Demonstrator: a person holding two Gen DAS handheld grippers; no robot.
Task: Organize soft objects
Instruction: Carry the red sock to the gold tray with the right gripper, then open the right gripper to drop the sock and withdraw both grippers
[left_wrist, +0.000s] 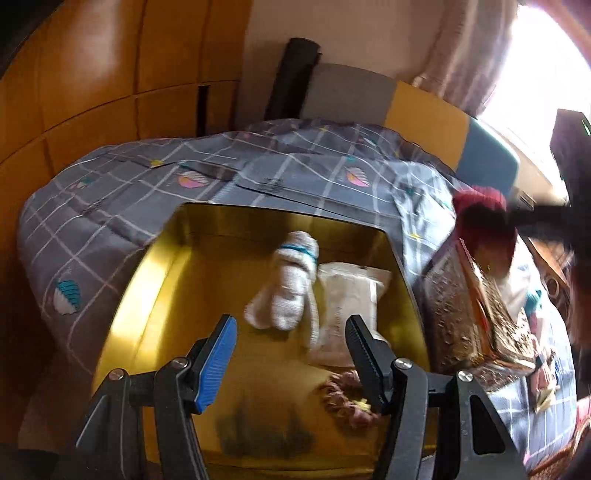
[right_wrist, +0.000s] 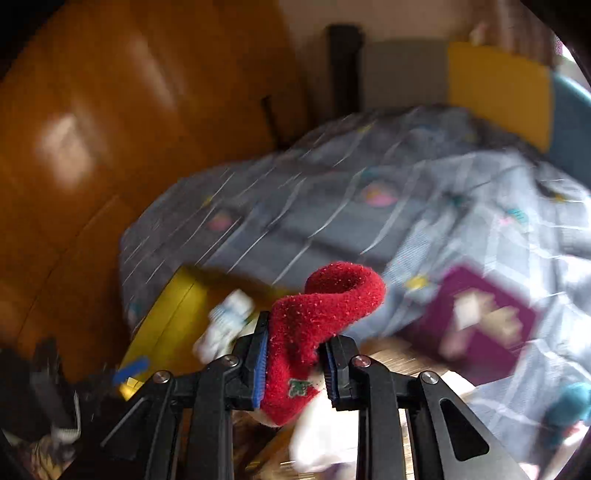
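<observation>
Your right gripper (right_wrist: 295, 365) is clamped on a fuzzy red sock (right_wrist: 317, 325), the blue pads pressing its lower body while the cuff curls up and over to the right above the fingertips; a small green motif shows near the sock's base. Your left gripper (left_wrist: 291, 354) stands wide apart with nothing between its fingers, poised over the near half of the yellow box (left_wrist: 155, 266). Just ahead of those fingers, inside the box, a white sock with a teal band (left_wrist: 291, 280) lies against a pale packet (left_wrist: 347, 295), and a pinkish scrunchie-like item (left_wrist: 343, 391) sits by the right finger. The box's left and middle floor shows bare; its right wall runs beside a glittery brown lid or panel (left_wrist: 461, 306). In the left view the red sock appears blurred past the box's right corner. Beyond, the grey checked bedspread (left_wrist: 258, 162) rises, then the orange wooden wardrobe (left_wrist: 92, 74) and bright window (left_wrist: 546, 66). In the right view a purple box (right_wrist: 487, 321) rests on the bedspread, right of the sock
</observation>
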